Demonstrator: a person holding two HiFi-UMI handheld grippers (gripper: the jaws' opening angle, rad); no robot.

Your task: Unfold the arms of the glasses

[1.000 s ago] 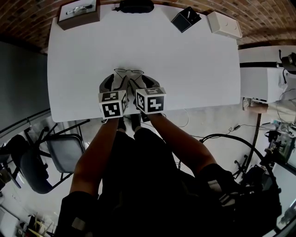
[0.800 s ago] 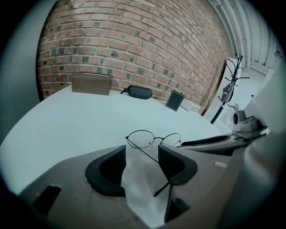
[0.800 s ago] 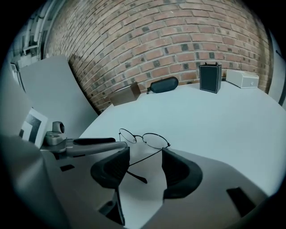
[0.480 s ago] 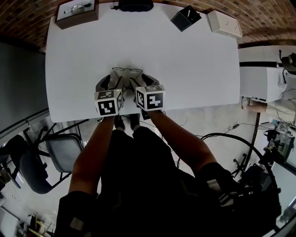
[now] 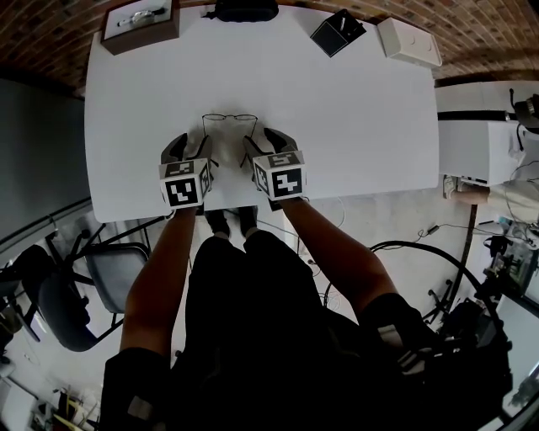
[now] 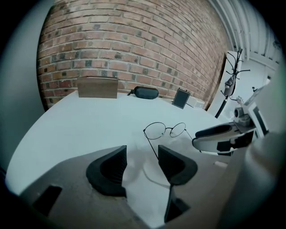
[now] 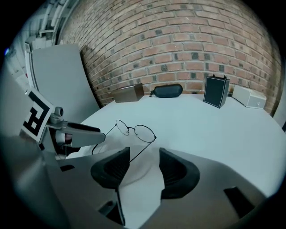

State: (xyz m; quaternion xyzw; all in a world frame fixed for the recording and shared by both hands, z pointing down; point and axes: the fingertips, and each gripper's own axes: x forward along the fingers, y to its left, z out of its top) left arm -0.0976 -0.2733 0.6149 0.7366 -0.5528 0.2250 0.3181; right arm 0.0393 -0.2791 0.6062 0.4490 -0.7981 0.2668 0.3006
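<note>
left gripper (image 6: 140, 154) has its jaws spread, with one arm of the glasses (image 6: 170, 130) running into the gap close to one pad. right gripper (image 7: 144, 156) is spread as well, the other arm reaching between its jaws. the glasses lie arms open on the white table (image 5: 354, 109).

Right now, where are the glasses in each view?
Head view: glasses left of centre, upper third, on the white table.
Left gripper view: glasses right of centre, just below mid-height.
Right gripper view: glasses left of centre, just below mid-height.
Shared landmark: dark case at the table's far edge, top centre in the head view, beyond the glasses in both gripper views.
</note>
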